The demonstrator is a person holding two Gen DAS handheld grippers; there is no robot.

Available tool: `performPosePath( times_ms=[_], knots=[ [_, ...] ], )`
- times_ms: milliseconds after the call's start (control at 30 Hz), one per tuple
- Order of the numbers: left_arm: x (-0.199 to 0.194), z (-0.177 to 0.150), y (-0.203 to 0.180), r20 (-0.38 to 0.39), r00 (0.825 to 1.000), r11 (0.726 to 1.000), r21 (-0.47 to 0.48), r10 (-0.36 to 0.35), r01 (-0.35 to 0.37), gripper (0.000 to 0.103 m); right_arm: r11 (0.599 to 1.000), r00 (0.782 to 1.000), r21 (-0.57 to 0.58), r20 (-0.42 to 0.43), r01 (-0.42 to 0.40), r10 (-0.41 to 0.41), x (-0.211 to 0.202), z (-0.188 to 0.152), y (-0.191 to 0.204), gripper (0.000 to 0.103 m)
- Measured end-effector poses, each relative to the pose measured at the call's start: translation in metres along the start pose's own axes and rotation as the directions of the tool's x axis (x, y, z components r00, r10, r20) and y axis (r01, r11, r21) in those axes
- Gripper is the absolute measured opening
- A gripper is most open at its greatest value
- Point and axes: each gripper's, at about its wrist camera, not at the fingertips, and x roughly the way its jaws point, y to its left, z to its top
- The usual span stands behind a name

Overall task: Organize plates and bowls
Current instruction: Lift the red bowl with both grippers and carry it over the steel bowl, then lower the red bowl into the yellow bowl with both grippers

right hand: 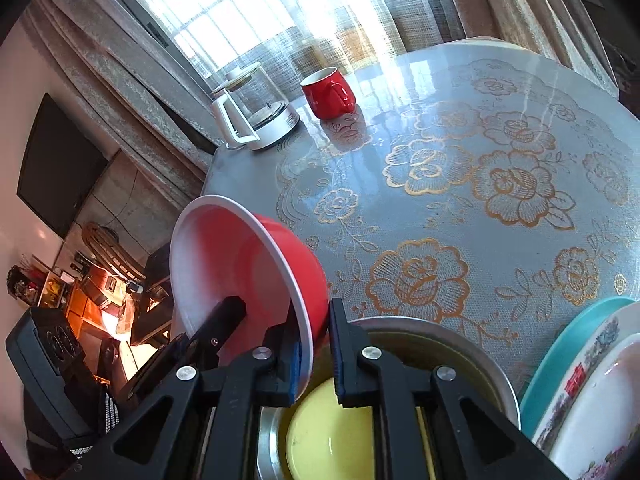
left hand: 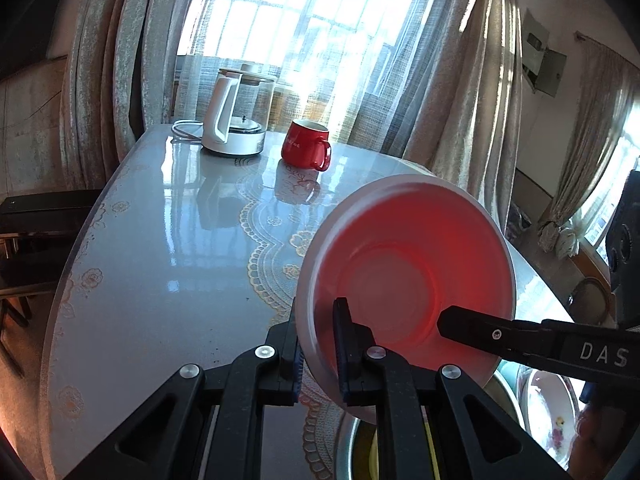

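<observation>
The red bowl hangs tilted on its side above the table, white inside facing left, pinched at the rim by both grippers — the left gripper and the right gripper each clamp its wall. Below sit a steel basin holding a yellow bowl and stacked plates; farther off, a mug and kettle.

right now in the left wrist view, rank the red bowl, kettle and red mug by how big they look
1. red bowl, largest, though it is held close to the camera, which inflates it
2. kettle
3. red mug, smallest

Kettle and mug stand side by side at the table's far end, so their order is fair.
</observation>
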Motion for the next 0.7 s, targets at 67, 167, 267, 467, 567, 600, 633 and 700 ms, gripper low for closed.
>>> performPosePath(
  times_ms=[67,167,267,467,567,600,633,700],
  knots=[
    [-0.004,-0.001,-0.008,0.003,1.0,0.999,0.033,-0.007,0.007,0.013,1.0,1.0,0.011,0.004,0.001,-0.001,-0.007,-0.003,-0.005,0.013],
    [-0.01,-0.003,-0.017,0.006,1.0,0.998,0.066,-0.024,0.023,0.013,1.0,1.0,0.018,0.009,0.002,-0.002,-0.017,-0.009,-0.011,0.013],
    [-0.012,-0.006,-0.024,0.001,0.999,0.996,0.073,-0.048,0.048,0.013,1.0,1.0,0.028,0.014,0.001,-0.002,-0.026,-0.015,-0.016,0.013],
    [-0.02,-0.014,-0.044,-0.007,0.999,0.989,0.143,-0.042,0.043,0.014,0.999,1.0,0.038,0.007,0.005,-0.006,-0.038,-0.025,-0.027,0.014],
    [-0.024,-0.024,-0.047,-0.032,0.999,0.99,0.138,-0.022,0.026,0.014,0.999,1.0,0.045,-0.012,-0.004,0.004,-0.041,-0.033,-0.034,0.014],
    [-0.025,-0.027,-0.047,-0.043,0.999,0.991,0.129,-0.017,0.022,0.014,0.999,1.0,0.052,-0.016,-0.011,0.012,-0.042,-0.035,-0.036,0.014],
    [-0.025,-0.031,-0.046,-0.052,0.999,0.992,0.124,-0.011,0.018,0.014,0.998,1.0,0.059,-0.022,-0.017,0.019,-0.041,-0.037,-0.038,0.014],
    [-0.027,-0.037,-0.047,-0.066,0.998,0.993,0.122,0.004,0.004,0.014,0.997,0.999,0.067,-0.035,-0.024,0.027,-0.039,-0.042,-0.04,0.014]
  ],
)
